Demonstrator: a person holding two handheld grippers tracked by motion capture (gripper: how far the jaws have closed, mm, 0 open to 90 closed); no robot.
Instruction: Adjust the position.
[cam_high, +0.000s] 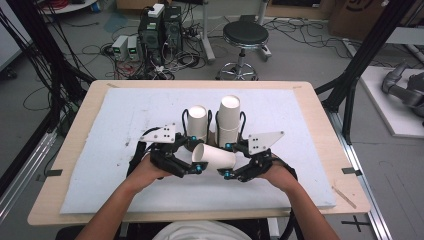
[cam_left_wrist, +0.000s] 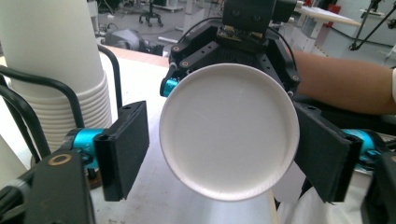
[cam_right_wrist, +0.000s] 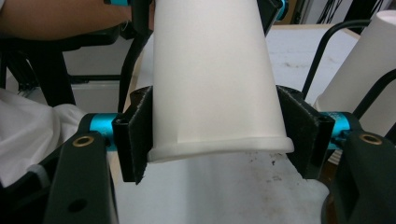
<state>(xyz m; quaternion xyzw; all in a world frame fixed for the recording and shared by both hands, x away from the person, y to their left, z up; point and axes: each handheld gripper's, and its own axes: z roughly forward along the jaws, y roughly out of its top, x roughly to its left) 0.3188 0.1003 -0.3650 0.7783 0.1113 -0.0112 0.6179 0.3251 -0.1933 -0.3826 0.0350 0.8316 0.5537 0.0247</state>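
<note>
While the right gripper (cam_right_wrist: 217, 140) pinched the paper cup (cam_high: 215, 156) near its rim, the left gripper (cam_left_wrist: 224, 154), spread and apparently clear of the cup's base, needed a square, gentle approach.

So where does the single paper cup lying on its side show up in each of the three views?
High view: the single cup lies sideways at centre, between the two hands, in front of the two cup stacks.
Left gripper view: its round base faces the camera, mid-frame, between the left claw's pads.
Right gripper view: its wall and rim fill the centre, clamped by the right claw.
Shared landmark: the taller cup stack, upper left in the left gripper view, at the right edge in the right gripper view.
</note>
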